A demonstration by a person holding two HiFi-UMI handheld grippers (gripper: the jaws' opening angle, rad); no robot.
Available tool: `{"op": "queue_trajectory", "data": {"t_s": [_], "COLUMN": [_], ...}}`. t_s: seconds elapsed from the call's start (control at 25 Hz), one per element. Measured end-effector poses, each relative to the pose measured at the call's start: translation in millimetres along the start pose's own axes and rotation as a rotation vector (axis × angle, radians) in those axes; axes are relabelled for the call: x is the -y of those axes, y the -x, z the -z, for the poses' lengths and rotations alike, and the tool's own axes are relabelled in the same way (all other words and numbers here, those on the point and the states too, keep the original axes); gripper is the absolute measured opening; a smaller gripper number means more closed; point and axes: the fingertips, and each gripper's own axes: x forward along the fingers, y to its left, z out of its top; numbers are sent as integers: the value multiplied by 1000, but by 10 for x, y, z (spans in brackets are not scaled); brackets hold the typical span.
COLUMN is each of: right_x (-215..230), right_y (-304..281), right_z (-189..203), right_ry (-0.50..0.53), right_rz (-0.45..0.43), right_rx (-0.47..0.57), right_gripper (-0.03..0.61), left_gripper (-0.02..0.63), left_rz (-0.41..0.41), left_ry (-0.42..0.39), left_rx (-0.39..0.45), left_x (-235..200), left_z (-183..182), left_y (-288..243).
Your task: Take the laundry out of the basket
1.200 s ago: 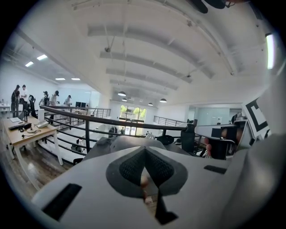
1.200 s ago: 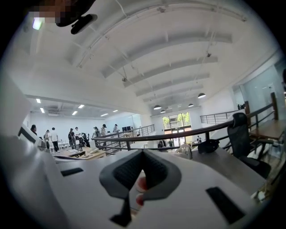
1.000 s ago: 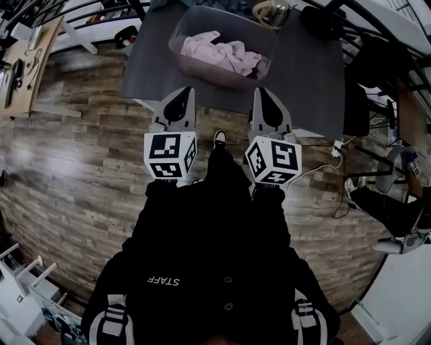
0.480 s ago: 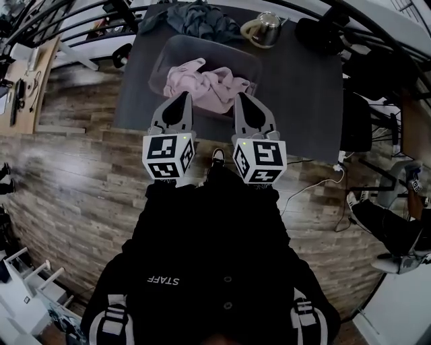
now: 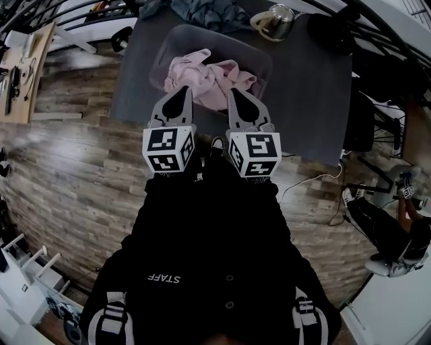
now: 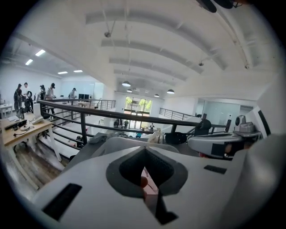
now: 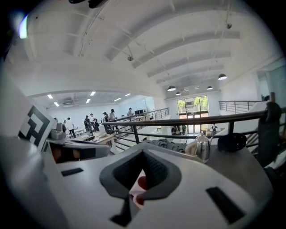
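Note:
A translucent grey basket (image 5: 163, 59) stands on the dark table (image 5: 303, 87) with crumpled pink laundry (image 5: 205, 77) inside. Seen from the head view, my left gripper (image 5: 183, 92) and right gripper (image 5: 233, 92) sit side by side, their tips at the basket's near rim over the pink cloth. The jaws of both are shut and hold nothing. In the left gripper view the left gripper (image 6: 144, 150) has its jaws meeting, with a sliver of pink laundry (image 6: 150, 182) showing behind them. The right gripper (image 7: 143, 153) looks the same in the right gripper view. I cannot tell whether either tip touches the cloth.
A dark blue-grey cloth (image 5: 202, 10) lies behind the basket, a metal kettle (image 5: 275, 20) beside it and a black object (image 5: 330, 23) at the far right. Black railings (image 5: 377, 40) run past the table. A seated person (image 5: 380, 226) is at the right, over the wooden floor (image 5: 67, 162).
Both grippers have moved forward from the table's near edge to the basket's near rim. The right one has also shifted left, so the two now sit closer together.

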Motion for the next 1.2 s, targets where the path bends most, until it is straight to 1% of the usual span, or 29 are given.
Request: {"op": "queue_trajectory", "data": {"t_s": [0.16,0.32,0.56,0.76,1.04,1.12,1.2], "right_x": [-118,-141,-121,-103,-114,-104,-88], "right_y": [-231,-456,-814,-1108,-1443,-1536,-1617], "right_z": [68,165,311,444,640,706,781], "right_ry": [45,87,57,68,73,77,77], "right_rz": [-21,-33,-25,-63,-146,-175,-200], "right_rx": [-54,-113,-181,-246,-342,-376,-411], "right_gripper": [12,14,14,17,111,151,175], "left_gripper": [0,0,0,0,0,0,0], "left_rz": [26,33,40,54,69,75,73], "left_ry": [8,21,29,31,41,44,47], "left_rx": [-42,-87,-144,-212,-267,-285,-307], "left_x": [-146,-326,-585,-734,-867,-886,-914], "left_z": [84,172,270,357,408,419,446], "left_y": [-151,-279,-474,-675,-928,-1017,-1098]}}
